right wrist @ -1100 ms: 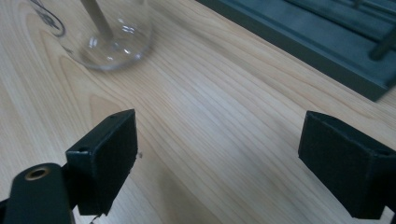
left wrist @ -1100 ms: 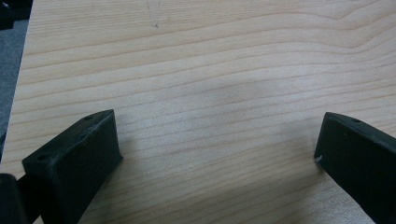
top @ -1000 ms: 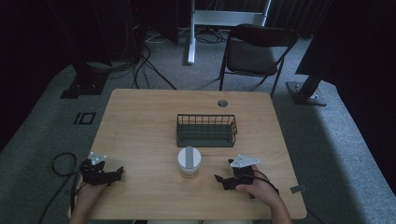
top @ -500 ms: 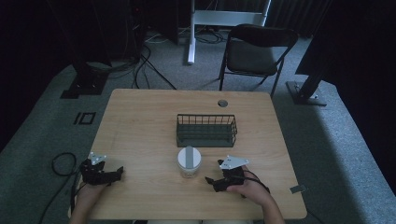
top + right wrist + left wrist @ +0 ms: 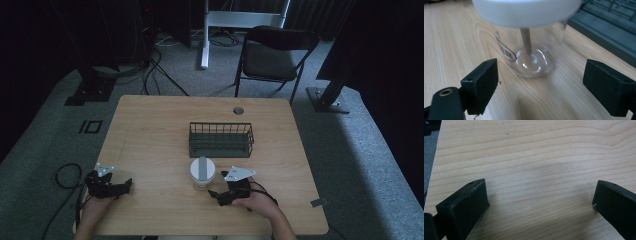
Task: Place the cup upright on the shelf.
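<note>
— Closing in on the jar (image 5: 531,37) now: my right gripper (image 5: 540,87) has its jaws spread wide and empty, the glass base sitting between them but a little ahead, not yet touched.

— What moved?

— Over the last second the right gripper (image 5: 216,194) slid left along the counter (image 5: 150,140), from off to the jar's right to just beside it. The jar (image 5: 202,172) itself hasn't budged; it stands upright near the front edge, just in front of the wire basket (image 5: 221,140), white lid on, a grey strip across the top.

— And the left?

— Left gripper (image 5: 539,202) is parked where it was, jaws released wide over bare wood, well apart from everything. From above, the left gripper (image 5: 107,184) rests near the front-left corner.

— So where does that put us?

— I judge this as the end of the approach. The jaws are lined up low on the glass, under the lid. Next I'd push forward a touch so the body sits fully between them, then squeeze. Smooth round glass could slip or tip if I catch it off-centre.
</note>
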A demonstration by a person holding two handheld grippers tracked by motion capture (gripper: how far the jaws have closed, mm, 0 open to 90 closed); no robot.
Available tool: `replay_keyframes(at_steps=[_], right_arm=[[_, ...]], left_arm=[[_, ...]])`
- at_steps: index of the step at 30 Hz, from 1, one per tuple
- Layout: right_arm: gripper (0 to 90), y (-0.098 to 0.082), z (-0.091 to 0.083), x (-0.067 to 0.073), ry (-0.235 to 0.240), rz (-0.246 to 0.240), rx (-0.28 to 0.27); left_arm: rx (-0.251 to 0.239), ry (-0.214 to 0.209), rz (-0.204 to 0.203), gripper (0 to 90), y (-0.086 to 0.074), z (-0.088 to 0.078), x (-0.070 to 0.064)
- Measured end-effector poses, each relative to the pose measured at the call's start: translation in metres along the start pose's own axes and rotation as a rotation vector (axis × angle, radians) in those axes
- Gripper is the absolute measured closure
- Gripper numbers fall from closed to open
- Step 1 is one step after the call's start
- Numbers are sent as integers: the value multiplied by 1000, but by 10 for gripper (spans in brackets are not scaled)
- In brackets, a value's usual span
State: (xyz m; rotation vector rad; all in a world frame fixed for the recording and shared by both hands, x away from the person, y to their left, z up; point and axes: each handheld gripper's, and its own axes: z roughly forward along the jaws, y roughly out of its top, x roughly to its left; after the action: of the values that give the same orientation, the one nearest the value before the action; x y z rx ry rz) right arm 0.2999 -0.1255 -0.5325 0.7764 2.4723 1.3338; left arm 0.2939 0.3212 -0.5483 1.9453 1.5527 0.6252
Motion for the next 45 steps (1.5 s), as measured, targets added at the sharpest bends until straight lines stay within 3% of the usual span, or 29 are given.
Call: replay_keyframes(at_steps=[18,29,33,45], right_arm=[[129,16,16,7,28,-10,-55],[129,18,24,8,33,16,-88],[136,20,25,7,35,16,-124],[159,21,31,8,26,25,-131]], left_arm=[[0,0,0,2,0,0,0],[0,0,0,2,0,0,0],[0,0,0,2,0,0,0],[-1,-2,4,2,0,0,1]])
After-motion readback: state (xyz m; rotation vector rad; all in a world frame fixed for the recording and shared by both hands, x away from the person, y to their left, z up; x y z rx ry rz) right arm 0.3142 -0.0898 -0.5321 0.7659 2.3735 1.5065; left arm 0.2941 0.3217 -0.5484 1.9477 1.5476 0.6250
